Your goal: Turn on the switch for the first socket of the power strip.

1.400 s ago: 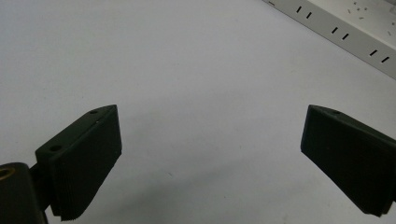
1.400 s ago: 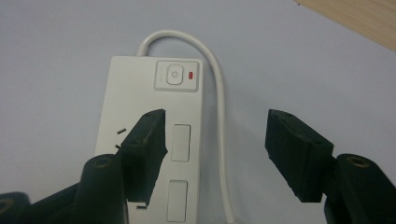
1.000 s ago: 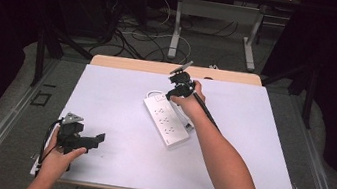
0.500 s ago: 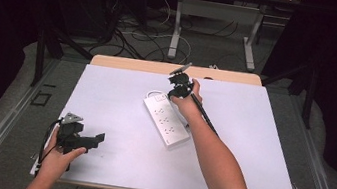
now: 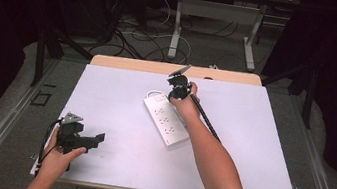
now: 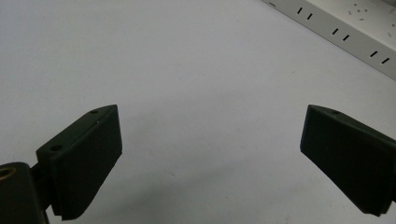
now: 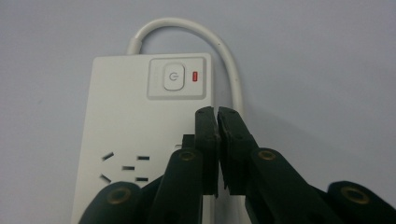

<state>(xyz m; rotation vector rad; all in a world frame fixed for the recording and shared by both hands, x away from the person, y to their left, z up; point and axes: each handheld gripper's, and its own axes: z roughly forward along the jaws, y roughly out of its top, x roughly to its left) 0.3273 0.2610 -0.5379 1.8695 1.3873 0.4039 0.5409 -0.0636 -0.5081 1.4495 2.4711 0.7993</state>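
1. the white power strip [image 5: 166, 120] lies in the middle of the table [image 5: 261, 138], with its switch [image 7: 173, 78] at the far end and a red light beside it.
2. the right gripper [image 7: 217, 116] has its jaws together and empty, just above the strip near the switch.
3. to press well, i think the tips should go forward a little, then straight down on the button.
4. the left gripper [image 6: 210, 158] has its jaws wide apart, holding nothing, well apart from the strip.

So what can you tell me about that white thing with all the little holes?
It's a white plastic power strip, long and flat, lying slantwise near the middle of the table. Its top has rows of plug slots. At one end sit a square power button and a small red light, which looks lit. A white cord curves out of that end. The right claw, shut, hovers over that end; whether it touches is unclear.
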